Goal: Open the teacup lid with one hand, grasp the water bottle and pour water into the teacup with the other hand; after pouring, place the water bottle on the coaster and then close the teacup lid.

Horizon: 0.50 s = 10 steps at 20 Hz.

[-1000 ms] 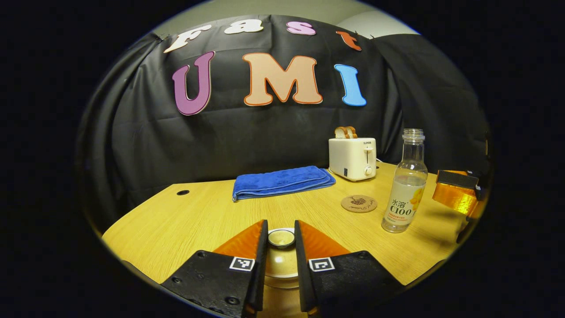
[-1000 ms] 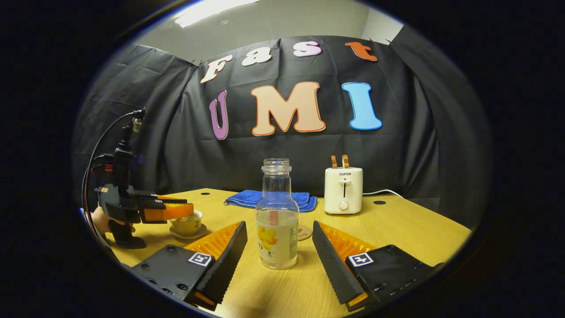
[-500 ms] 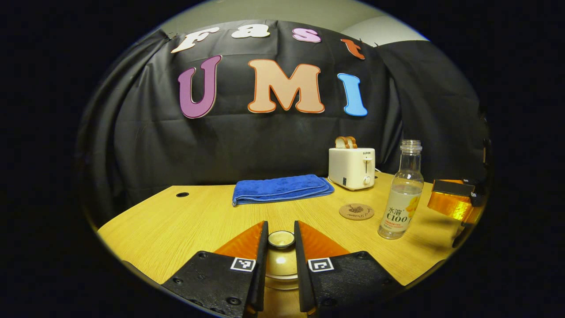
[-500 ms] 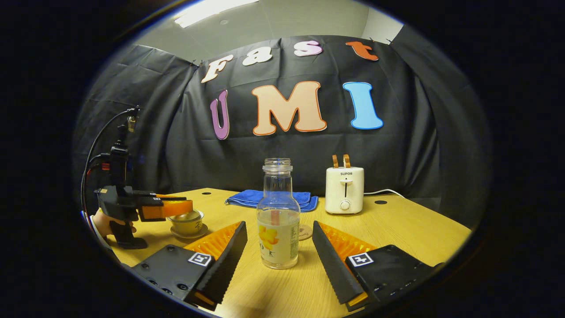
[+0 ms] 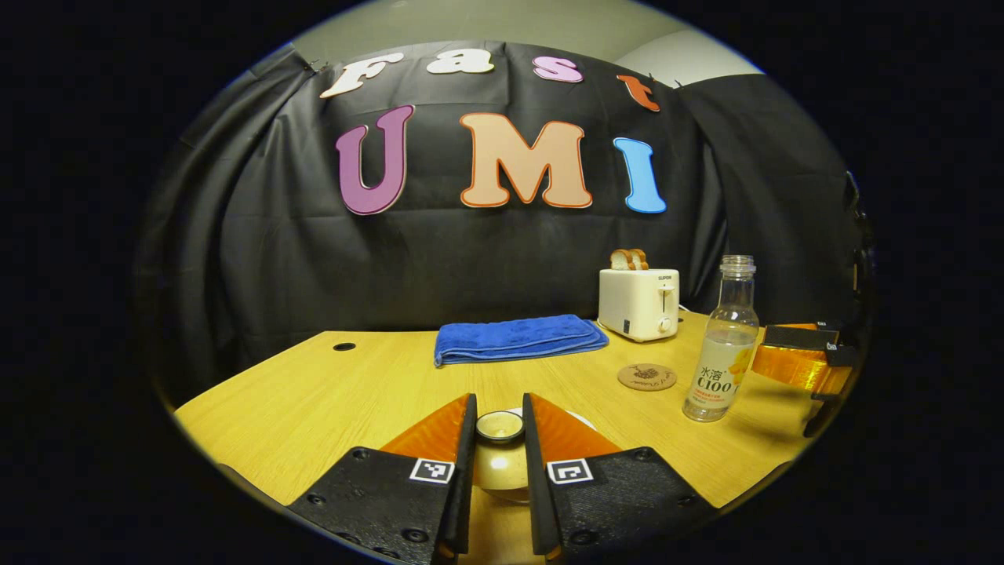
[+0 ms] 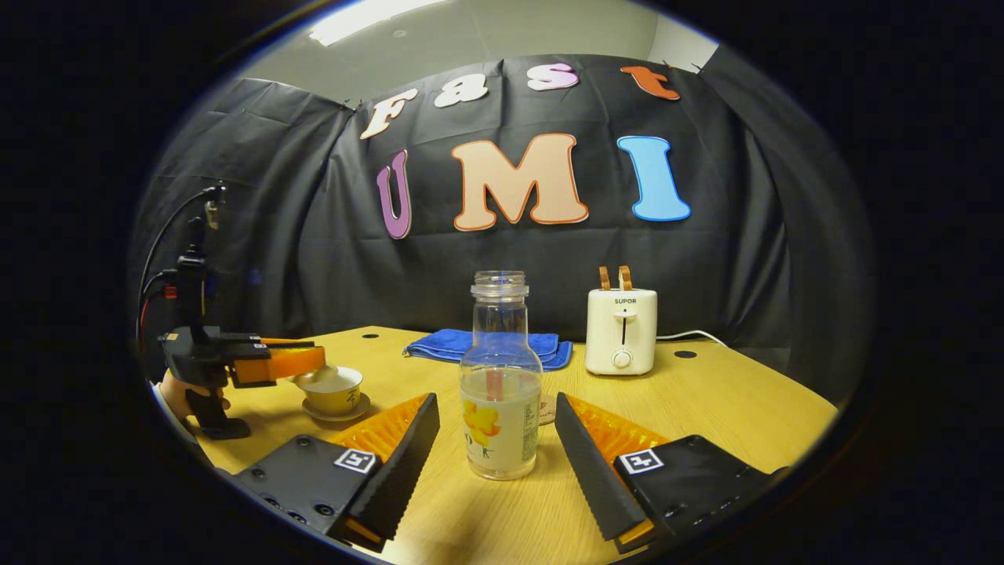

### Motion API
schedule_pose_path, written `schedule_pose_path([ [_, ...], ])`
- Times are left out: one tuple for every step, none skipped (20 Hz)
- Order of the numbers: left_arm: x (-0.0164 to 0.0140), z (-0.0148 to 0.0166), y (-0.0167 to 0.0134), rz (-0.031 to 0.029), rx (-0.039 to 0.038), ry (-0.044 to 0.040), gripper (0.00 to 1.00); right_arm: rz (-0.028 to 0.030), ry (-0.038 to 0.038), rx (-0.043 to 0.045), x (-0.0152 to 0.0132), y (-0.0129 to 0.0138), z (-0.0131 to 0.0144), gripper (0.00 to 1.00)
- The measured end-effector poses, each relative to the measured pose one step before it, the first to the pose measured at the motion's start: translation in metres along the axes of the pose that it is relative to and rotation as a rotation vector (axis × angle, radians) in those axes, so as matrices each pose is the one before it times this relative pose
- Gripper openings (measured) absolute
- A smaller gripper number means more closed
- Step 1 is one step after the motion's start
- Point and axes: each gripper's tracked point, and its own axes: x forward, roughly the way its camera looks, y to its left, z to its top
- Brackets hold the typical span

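Note:
My left gripper (image 5: 499, 402) is shut on the knob of the cream teacup lid (image 5: 500, 428) and holds it just above the table. In the right gripper view that left gripper (image 6: 302, 362) carries the lid (image 6: 315, 373), tilted, just up and left of the uncovered teacup (image 6: 335, 390) on its saucer (image 6: 339, 413). The capless water bottle (image 6: 500, 392), part full, stands upright between the spread fingers of my right gripper (image 6: 494, 406), which is open and not touching it. The bottle (image 5: 723, 345) stands right of the round coaster (image 5: 647, 377).
A folded blue towel (image 5: 518, 339) and a white toaster (image 5: 639, 304) with bread stand at the back of the wooden table (image 5: 314, 392). A hand (image 6: 179, 396) holds the left gripper near the table's left edge. My right gripper (image 5: 800, 362) sits right of the bottle.
The left gripper has lifted the lid off the teacup and drawn it up and away, leaving the cup uncovered. The right gripper has barely moved and stays spread around the bottle.

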Motion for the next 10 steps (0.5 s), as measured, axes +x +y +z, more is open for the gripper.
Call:
schedule_pose_path([
  [-0.00319, -0.00014, 0.00475, 0.00805, -0.00432, -0.00300, 0.28, -0.00191, 0.01125, -0.00228, 0.00396, 0.00056, -0.00139, 0.95],
  [-0.00192, 0.00088, 0.00315, 0.00628, -0.00419, -0.00220, 0.28, -0.00213, 0.01567, -0.00389, 0.00431, 0.00085, -0.00273, 0.95],
  [-0.00288, -0.00111, 0.00388, 0.00658, -0.00392, -0.00106, 0.28, -0.00847, 0.01219, -0.00258, 0.00268, -0.00061, -0.00223, 0.96],
  [-0.00305, 0.00123, 0.00420, 0.00434, -0.00168, -0.00440, 0.28, -0.00571, 0.00995, -0.00241, 0.00180, -0.00001, -0.00037, 0.92],
  [-0.00307, 0.00050, 0.00276, 0.00393, -0.00219, -0.00307, 0.28, -0.00522, 0.00946, -0.00098, 0.00082, 0.00049, -0.00068, 0.96],
  [-0.00150, -0.00024, 0.00245, 0.00324, -0.00179, -0.00140, 0.27, -0.00341, 0.01007, -0.00131, 0.00238, 0.00048, -0.00108, 0.99],
  [-0.00199, -0.00020, 0.00320, 0.00194, -0.00140, -0.00244, 0.27, -0.00265, 0.01006, -0.00178, 0.00346, -0.00086, -0.00222, 0.95],
  [-0.00106, 0.00061, 0.00259, 0.00180, -0.00162, -0.00318, 0.28, -0.00407, 0.00853, -0.00176, 0.00271, -0.00083, -0.00101, 0.92],
  [-0.00238, -0.00004, 0.00262, 0.00216, 0.00119, -0.00211, 0.28, -0.00393, 0.00786, -0.00191, 0.00254, 0.00114, -0.00080, 0.95],
  [-0.00155, 0.00092, 0.00237, 0.00289, 0.00261, -0.00425, 0.28, -0.00376, 0.00932, -0.00241, 0.00146, -0.00005, -0.00102, 0.92],
])
